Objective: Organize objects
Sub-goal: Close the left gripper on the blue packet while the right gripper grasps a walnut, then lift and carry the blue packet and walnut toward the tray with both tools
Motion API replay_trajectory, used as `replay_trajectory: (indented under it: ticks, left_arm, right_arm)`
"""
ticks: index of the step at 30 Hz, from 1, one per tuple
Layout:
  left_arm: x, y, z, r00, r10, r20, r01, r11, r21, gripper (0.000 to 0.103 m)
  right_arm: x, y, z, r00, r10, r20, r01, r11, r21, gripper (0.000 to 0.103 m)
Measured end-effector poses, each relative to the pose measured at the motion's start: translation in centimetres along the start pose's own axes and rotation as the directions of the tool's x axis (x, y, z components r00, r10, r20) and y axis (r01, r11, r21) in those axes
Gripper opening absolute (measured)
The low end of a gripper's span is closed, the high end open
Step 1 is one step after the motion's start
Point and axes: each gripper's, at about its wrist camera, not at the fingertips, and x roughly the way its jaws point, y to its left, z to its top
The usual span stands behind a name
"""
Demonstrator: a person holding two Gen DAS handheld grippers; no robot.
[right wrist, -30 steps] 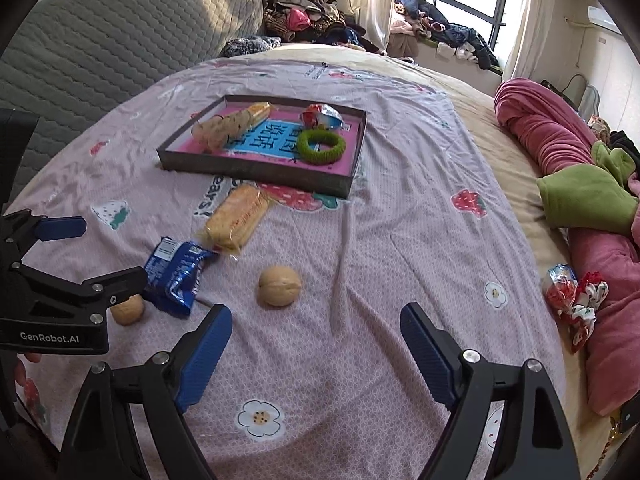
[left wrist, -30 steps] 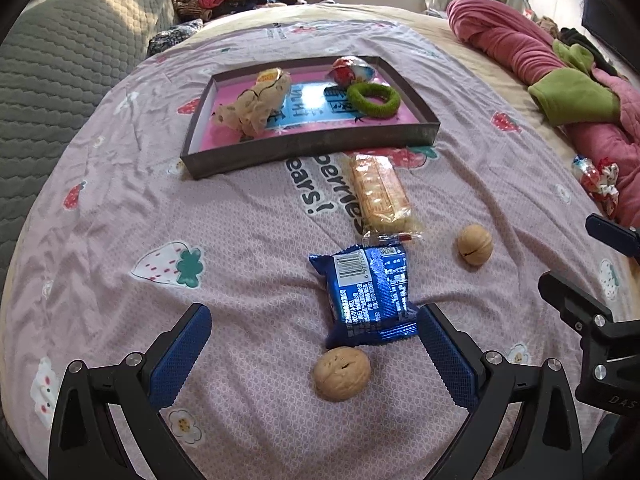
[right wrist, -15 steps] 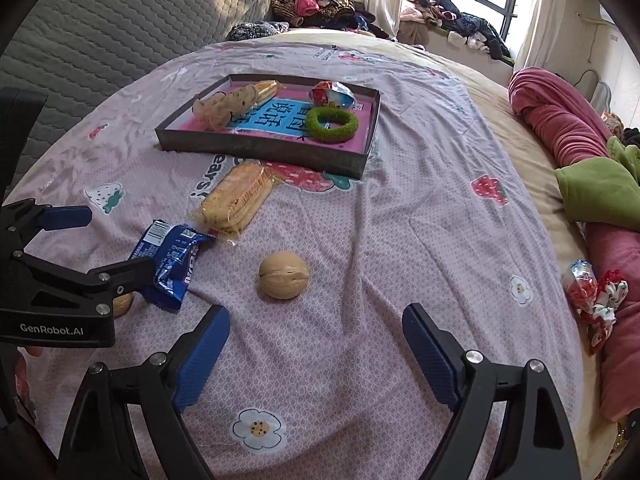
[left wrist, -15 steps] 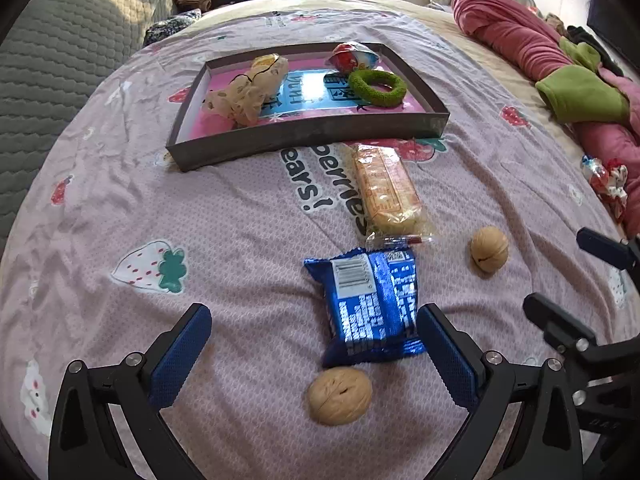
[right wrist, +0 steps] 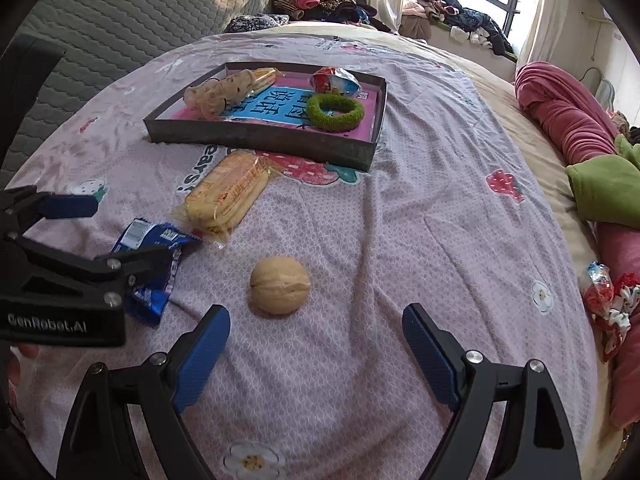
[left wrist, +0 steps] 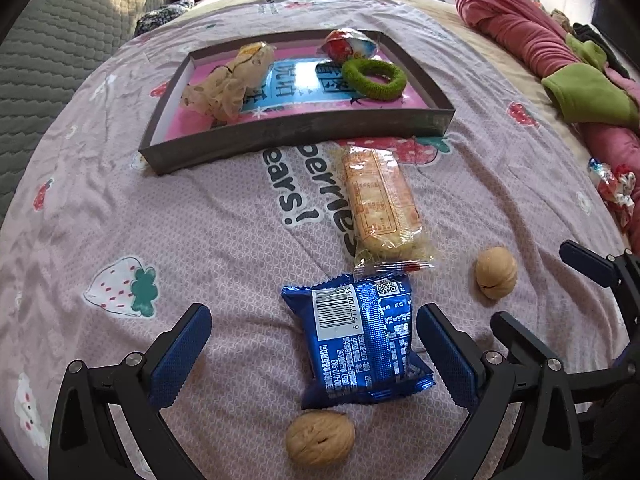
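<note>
On the lilac strawberry-print bed sheet [left wrist: 200, 240], my left hand-held gripper [left wrist: 314, 354] gapes empty around the crinkly blue foil snack packet [left wrist: 362, 340]; the right hand-held gripper [right wrist: 316, 354], equally wide and empty, hovers near a round tan walnut [right wrist: 280, 285], which I fear could roll away if nudged.

Bed covered by a lilac sheet [right wrist: 420, 240] printed with strawberries and flowers. Grey quilted headboard [right wrist: 132, 12] at the far left. Rolled pink blanket [right wrist: 568, 120] with a green cloth [right wrist: 604, 188] along the right edge. Heaped clothing [right wrist: 320, 0] beyond the bed, apparently on a window ledge; detail unclear.
</note>
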Motion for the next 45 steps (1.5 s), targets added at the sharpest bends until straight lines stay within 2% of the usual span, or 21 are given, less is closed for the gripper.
replay_trajectory:
  ticks: [7,12,16,19,21,23,26,28,33,45]
  left_arm:
    - [1.3,0.0,-0.1,1.000,-0.007,-0.026,0.007,1.000,-0.003,0.102]
    - [2.0,0.3,-0.1,0.999,-0.022,-0.032,0.021,1.000,-0.023,0.102]
    - [2.2,0.4,0.1,0.999,-0.030,-0.032,0.029,0.999,-0.033,0.102]
    - [2.3,0.5,0.1,0.998,-0.045,-0.032,0.044,0.998,-0.036,0.101]
    - [2.4,0.5,0.0,0.998,-0.055,-0.035,0.054,0.998,-0.031,0.095]
    - [2.4,0.5,0.0,0.996,-0.085,-0.039,0.083,0.996,-0.035,0.088]
    - [2.2,0.1,-0.1,0.995,-0.090,-0.036,0.089,0.996,-0.020,0.063]
    - [2.0,-0.2,-0.2,0.997,-0.076,-0.033,0.076,0.997,-0.007,0.061]
    - [1.5,-0.1,-0.2,0.996,-0.083,-0.023,0.083,0.997,-0.008,0.058]
    - [-0.2,1.0,0.0,0.996,-0.094,0.009,0.094,0.995,-0.031,0.057]
  right_arm:
    - [1.6,0.7,0.4,1.000,-0.029,0.009,0.029,0.998,-0.047,0.088]
    - [2.3,0.4,0.6,1.000,-0.001,0.020,0.001,0.999,-0.032,0.087]
    - [2.7,0.4,0.6,0.999,0.026,0.030,-0.026,0.999,-0.022,0.081]
    - [2.8,0.6,0.7,0.999,0.042,0.035,-0.040,0.998,-0.037,0.072]
    - [2.8,0.8,0.7,0.999,0.035,0.035,-0.033,0.998,-0.049,0.067]
    - [2.7,0.9,0.7,0.999,0.039,0.035,-0.037,0.997,-0.061,0.058]
    - [2.4,1.1,0.8,0.998,0.057,0.034,-0.055,0.996,-0.067,0.043]
    - [2.2,1.1,0.8,0.997,0.073,0.026,-0.071,0.995,-0.071,0.034]
    - [1.7,1.1,0.7,0.997,0.069,0.039,-0.067,0.995,-0.072,0.033]
    - [-0.5,0.4,1.2,0.991,0.103,0.089,-0.100,0.994,-0.042,0.033]
